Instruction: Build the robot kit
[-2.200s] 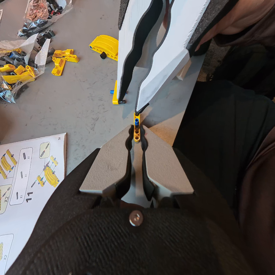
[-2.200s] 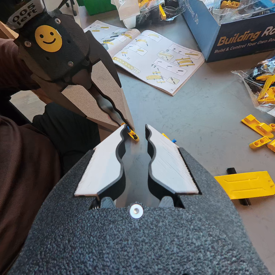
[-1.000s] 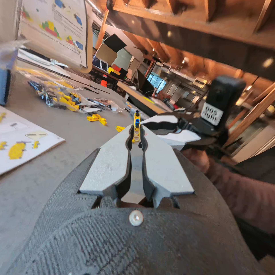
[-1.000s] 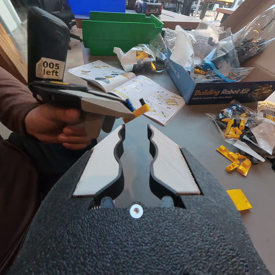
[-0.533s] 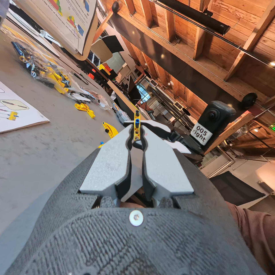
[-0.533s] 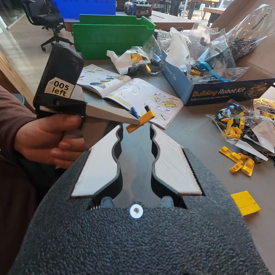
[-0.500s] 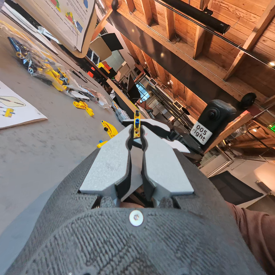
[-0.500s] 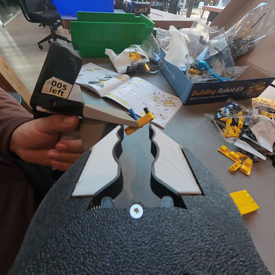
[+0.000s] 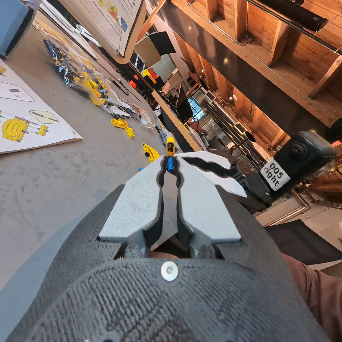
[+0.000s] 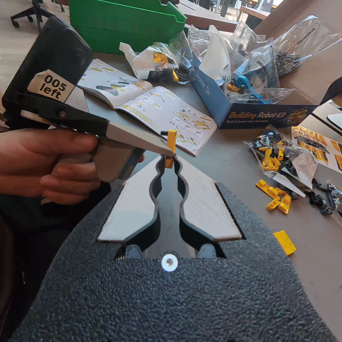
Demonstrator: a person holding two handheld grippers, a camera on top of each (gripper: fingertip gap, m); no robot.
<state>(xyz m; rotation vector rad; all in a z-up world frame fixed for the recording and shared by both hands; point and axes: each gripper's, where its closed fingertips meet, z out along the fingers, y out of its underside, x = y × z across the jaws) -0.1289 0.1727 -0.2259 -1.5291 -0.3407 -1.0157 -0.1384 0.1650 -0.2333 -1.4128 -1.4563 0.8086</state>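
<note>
My left gripper [image 9: 169, 162] is clamped on a small yellow beam [image 9: 170, 147], which has a blue pin [image 9: 169, 166] and a black pin [image 10: 163, 132] pushed into it. I hold it in the air above the grey worktop [image 9: 55, 175]. In the left wrist view the blue pin sits between my fingertips and the yellow beam stands up past them.

My right gripper [image 10: 168, 160] meets the same beam from below. Its white fingers [image 10: 199, 203] are nearly together at the tips, and the lower end of the beam is between them. I cannot tell if they already press on it or only stand close on both sides.

On the worktop behind lies an open instruction booklet [image 10: 162, 109]. Beside it is a blue cardboard box [image 10: 259, 116] full of clear plastic bags. Farther back stands a green bin [image 10: 125, 24]. At my right side there are loose yellow pieces [image 10: 275, 196], a flat yellow plate [image 10: 285, 242], and one more bag of parts [image 10: 281, 157].
</note>
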